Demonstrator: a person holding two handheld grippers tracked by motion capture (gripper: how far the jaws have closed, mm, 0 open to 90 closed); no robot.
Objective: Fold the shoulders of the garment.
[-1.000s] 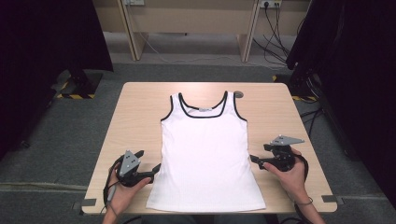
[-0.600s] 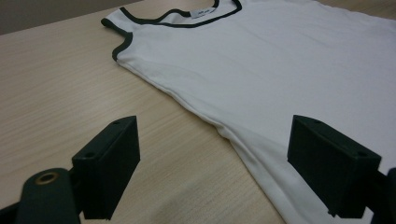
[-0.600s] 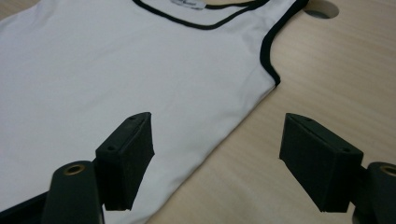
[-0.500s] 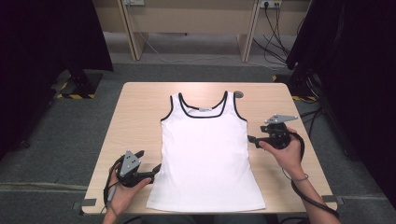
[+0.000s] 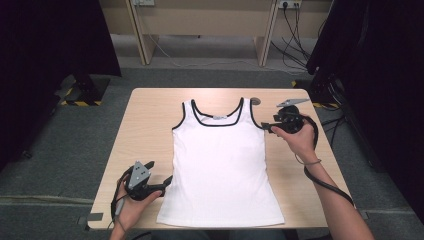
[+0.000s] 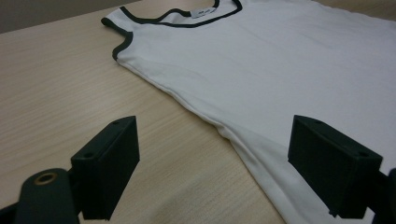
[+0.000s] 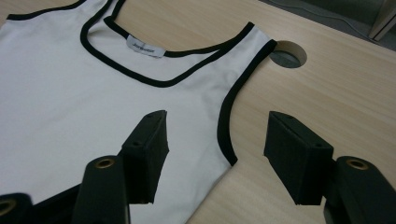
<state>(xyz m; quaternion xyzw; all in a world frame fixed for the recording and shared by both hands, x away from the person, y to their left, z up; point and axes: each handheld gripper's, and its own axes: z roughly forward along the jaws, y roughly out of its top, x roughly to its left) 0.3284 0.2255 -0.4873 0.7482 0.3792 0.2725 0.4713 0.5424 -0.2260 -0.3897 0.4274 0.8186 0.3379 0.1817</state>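
Both tongs agape | right tongs (image 5: 266, 127) now at tank top (image 5: 220, 165) armhole

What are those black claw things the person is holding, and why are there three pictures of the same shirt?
Those claws are grippers, hand tools with two black jaws that pinch things. A person holds one in each hand. The picture from high up looks down on a wooden table. On it a white tank top with black trim lies flat, neck pointing away from the person. The left gripper is near the top's bottom corner, and the right gripper is up by the armhole.

The other two pictures come from small cameras riding on the grippers, so you look along the jaws. In the left gripper view the left gripper's jaws stand wide apart over the top's side edge. In the right gripper view the jaws stand open over the black-trimmed armhole, and a round hole in the table shows beyond. Neither gripper is holding anything.
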